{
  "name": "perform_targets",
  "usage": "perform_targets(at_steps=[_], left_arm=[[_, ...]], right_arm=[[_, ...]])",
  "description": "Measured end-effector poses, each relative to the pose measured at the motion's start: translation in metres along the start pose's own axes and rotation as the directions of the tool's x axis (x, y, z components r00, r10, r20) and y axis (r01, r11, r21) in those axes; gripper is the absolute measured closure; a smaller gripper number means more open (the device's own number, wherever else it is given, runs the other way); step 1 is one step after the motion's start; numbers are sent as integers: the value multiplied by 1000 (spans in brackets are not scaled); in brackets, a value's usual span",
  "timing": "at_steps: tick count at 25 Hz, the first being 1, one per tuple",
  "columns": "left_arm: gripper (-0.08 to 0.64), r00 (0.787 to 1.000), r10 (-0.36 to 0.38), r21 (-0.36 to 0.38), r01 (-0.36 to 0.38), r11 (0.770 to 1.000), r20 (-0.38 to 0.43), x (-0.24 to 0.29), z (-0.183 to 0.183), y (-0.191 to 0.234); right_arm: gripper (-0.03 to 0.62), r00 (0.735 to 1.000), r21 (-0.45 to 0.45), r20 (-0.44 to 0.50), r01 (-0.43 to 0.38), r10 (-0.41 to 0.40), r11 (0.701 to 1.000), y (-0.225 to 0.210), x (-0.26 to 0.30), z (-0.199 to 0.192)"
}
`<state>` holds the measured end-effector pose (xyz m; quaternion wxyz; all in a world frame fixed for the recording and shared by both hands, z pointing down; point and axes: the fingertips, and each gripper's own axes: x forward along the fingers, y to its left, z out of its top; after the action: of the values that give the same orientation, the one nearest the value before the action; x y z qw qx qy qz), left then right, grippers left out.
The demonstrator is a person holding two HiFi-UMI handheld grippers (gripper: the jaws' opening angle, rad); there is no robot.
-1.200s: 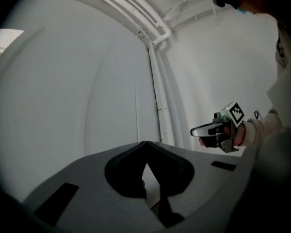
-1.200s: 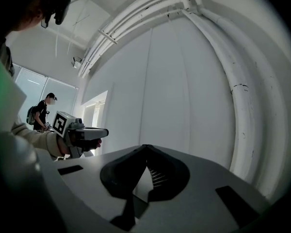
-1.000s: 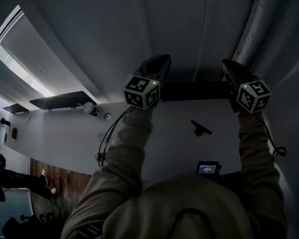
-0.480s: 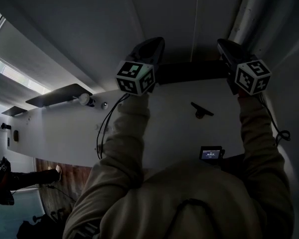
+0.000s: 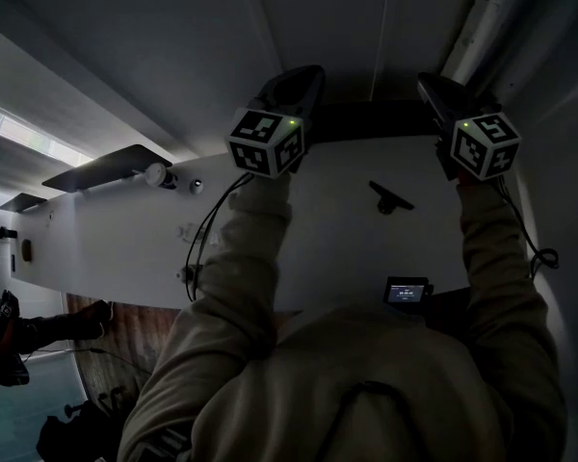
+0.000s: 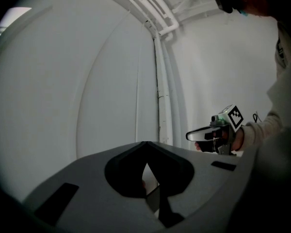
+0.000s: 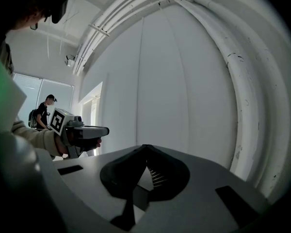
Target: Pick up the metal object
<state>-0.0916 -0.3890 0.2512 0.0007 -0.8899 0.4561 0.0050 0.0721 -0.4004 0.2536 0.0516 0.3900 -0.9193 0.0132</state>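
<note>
Room: pale, dimly lit walls on every side, with white pipes point(image 7: 242, 96) climbing one corner and a bright window point(image 7: 26, 89) far off.
Person: seen from above in the head view, both arms stretched forward, beige sleeves point(image 5: 241, 287) leading out to the two tools.
Left gripper point(image 5: 303, 83): raised against the wall, jaws together at the tips with nothing between them; a green light glows on its marker cube point(image 5: 267, 142).
Right gripper point(image 5: 435, 89): level with the other and well apart from it, jaws closed tip to tip and empty.
Dark strip point(image 5: 371, 121): spans the wall between the two tools, above a small dark bracket point(image 5: 390, 197) on the white panel.
Small screen point(image 5: 406, 292): lit, just beside the right sleeve.
Cable point(image 5: 207, 243): hangs in a loop beside the left sleeve.
Bystander point(image 7: 42, 111): a person in a dark cap stands near the window, in the background.
Metal object: cannot be made out in any of the three views.
</note>
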Motion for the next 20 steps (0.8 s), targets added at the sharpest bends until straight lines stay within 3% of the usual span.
perform_targets(at_steps=[20], left_arm=[[557,997,-13,-106,5,994,-77,8,-78,-5]], right_arm=[[574,988,79,-151,37,-24,996,-14,3,-98]])
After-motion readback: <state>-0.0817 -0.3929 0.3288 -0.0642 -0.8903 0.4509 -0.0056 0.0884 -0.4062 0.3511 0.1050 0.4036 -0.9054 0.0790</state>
